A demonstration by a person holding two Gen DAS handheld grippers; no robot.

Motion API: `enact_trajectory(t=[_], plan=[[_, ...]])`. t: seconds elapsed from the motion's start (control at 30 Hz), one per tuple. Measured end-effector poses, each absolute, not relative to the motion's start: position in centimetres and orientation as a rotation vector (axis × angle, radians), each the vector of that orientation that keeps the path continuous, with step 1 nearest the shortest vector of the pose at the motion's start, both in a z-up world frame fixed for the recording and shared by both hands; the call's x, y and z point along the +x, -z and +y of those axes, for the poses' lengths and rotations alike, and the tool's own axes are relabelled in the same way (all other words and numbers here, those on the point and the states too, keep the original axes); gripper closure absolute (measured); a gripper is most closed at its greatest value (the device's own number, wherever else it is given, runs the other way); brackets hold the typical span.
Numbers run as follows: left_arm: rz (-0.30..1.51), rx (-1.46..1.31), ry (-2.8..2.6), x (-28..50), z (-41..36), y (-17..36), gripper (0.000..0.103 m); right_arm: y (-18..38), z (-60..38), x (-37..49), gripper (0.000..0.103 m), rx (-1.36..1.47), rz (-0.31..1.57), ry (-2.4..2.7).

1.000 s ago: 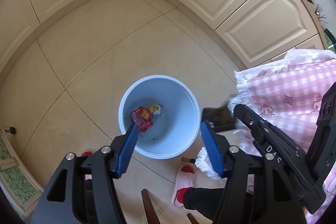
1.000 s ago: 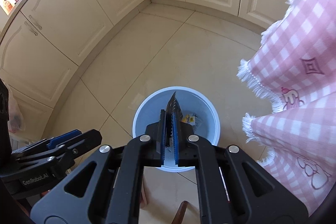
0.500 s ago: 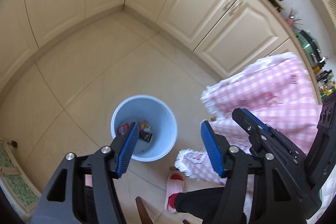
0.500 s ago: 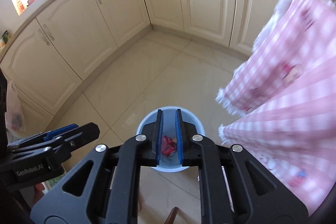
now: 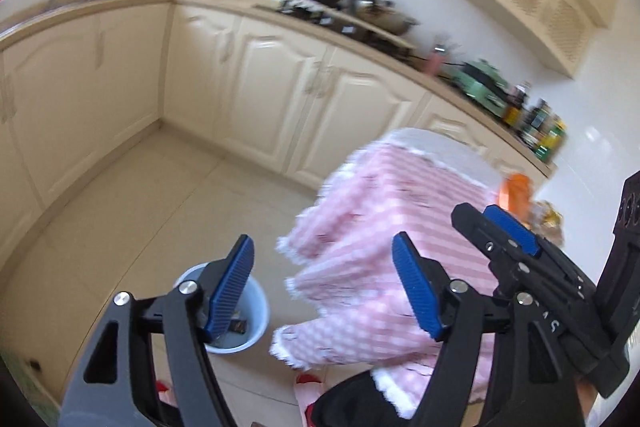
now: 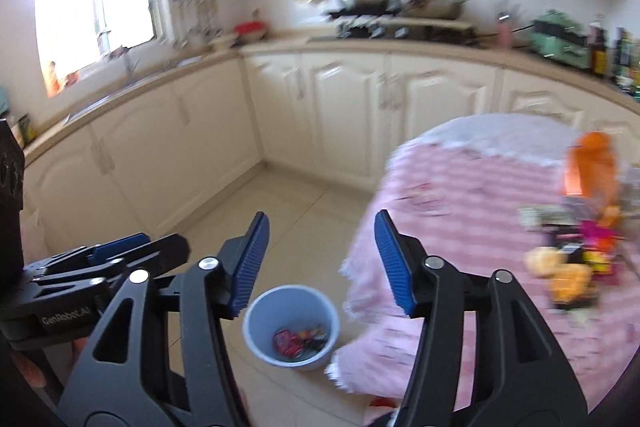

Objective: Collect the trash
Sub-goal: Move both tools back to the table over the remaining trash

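A pale blue bin (image 6: 294,327) stands on the floor beside the table, with red and dark wrappers (image 6: 298,341) in its bottom. In the left wrist view the bin (image 5: 250,319) is partly behind one finger. My right gripper (image 6: 320,261) hangs high above the bin, its jaws opening with nothing between them. My left gripper (image 5: 324,289) is raised too, its jaws opening and empty. More trash (image 6: 576,263), wrappers and yellowish pieces, lies on the pink checked tablecloth (image 6: 460,227) at the right. Each gripper shows in the other's view, the left gripper (image 6: 104,261) and the right gripper (image 5: 516,243).
An orange container (image 6: 590,163) stands on the table behind the trash. Cream cabinets (image 6: 352,107) run along the walls under a counter with pots and bottles. A person's pink slipper (image 5: 306,381) is on the tiled floor (image 5: 168,195) by the cloth's fringe.
Both grippers rose and tilted up from over the bin, so the counter and tabletop now show. The right gripper let go of a dark wrapper into the bin and spread wide.
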State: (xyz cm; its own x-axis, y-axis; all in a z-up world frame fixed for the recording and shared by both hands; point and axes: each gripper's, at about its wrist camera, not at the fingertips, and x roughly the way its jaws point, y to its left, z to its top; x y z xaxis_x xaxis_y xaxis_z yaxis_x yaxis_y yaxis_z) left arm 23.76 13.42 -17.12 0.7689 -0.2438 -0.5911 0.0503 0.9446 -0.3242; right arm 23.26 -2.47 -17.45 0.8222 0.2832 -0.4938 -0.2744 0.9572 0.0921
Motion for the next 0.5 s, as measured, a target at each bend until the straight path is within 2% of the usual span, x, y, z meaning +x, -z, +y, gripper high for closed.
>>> enact_trajectory(t=[0.2,0.33,0.5], plan=[[0.704,-0.193,0.288,23.7,6.1,16.7,0.032,17.9,-11.4,22.1,0.045,0.080,0.530,-0.115],[0.727,-0.148,0.345,24.4,2.6,17.2,0.032,19.9,-16.2,22.7,0.045,0.148,0.600,-0.038],[0.759,-0.116,0.364,25.8,0.5,17.9,0.032,22.0,-17.4,24.5,0.045,0.151,0.667,-0.033]])
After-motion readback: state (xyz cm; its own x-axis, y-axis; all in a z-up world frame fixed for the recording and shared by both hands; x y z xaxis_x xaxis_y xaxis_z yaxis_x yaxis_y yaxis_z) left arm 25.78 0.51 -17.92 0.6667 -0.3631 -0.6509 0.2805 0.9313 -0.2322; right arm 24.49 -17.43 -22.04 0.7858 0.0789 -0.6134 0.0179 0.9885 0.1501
